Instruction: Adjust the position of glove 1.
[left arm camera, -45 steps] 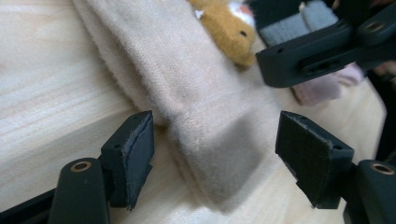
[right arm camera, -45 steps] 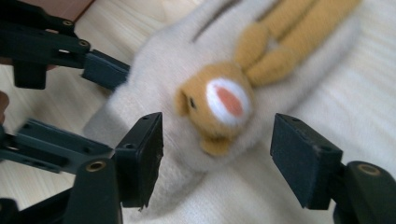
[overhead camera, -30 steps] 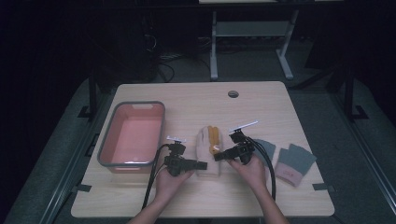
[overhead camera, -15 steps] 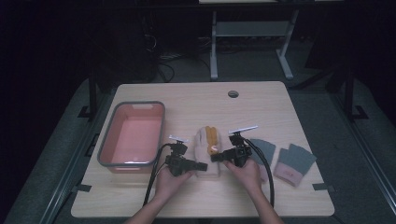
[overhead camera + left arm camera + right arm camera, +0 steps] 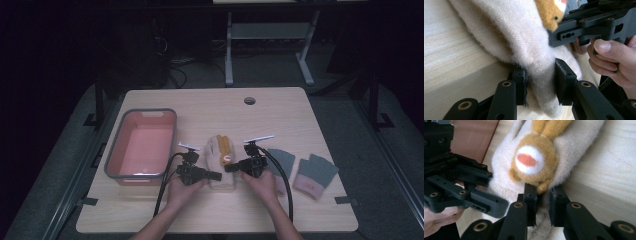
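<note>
Your left hand-held gripper and right hand-held gripper face each other across the near end of the cream fleece mitten, which lies flat on the tabletop between them. Both sets of jaws have just been closing, and each now pinches a fold of the mitten's cuff edge. The orange plush animal face sewn onto the mitten sits just beyond your right jaws. The pink bin stands outboard of your left hand-held gripper, the grey mittens outboard of your right.
</note>
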A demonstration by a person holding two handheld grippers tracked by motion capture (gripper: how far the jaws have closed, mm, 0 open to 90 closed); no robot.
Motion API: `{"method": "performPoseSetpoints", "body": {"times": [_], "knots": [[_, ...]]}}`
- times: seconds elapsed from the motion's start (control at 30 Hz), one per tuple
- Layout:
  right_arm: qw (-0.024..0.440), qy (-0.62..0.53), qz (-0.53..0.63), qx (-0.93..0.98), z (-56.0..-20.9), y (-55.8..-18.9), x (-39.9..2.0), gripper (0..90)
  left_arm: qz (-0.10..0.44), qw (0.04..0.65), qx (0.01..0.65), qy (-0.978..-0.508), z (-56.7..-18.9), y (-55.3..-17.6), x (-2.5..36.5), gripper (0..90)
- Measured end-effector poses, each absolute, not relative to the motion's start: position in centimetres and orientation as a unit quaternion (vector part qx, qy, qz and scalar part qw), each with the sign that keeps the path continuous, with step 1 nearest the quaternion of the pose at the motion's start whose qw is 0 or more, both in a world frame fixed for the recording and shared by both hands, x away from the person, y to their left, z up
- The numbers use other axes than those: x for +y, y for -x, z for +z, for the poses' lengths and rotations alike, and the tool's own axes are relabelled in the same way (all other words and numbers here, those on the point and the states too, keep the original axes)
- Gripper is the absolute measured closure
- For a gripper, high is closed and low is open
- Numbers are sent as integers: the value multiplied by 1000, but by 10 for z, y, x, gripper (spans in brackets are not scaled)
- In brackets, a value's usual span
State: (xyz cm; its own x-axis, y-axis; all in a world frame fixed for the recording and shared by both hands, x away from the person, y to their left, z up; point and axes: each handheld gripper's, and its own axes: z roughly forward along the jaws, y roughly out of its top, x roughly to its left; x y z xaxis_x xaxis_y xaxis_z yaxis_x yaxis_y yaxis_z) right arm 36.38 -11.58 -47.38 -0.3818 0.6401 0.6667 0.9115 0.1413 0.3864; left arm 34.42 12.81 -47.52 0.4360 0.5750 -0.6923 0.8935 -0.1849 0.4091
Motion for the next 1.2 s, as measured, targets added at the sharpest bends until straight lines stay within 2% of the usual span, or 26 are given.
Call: {"method": "performPoseSetpoints", "body": {"times": [0.37, 1.2], "knots": [[163, 521, -396, -738, -467, -362, -118, 833, -178, 409, 493, -747, -470, -342, 128, 679], [158, 509, -419, -735, -446, -357, -124, 836, -174, 426, 476, -749, -450, -341, 131, 678]]}}
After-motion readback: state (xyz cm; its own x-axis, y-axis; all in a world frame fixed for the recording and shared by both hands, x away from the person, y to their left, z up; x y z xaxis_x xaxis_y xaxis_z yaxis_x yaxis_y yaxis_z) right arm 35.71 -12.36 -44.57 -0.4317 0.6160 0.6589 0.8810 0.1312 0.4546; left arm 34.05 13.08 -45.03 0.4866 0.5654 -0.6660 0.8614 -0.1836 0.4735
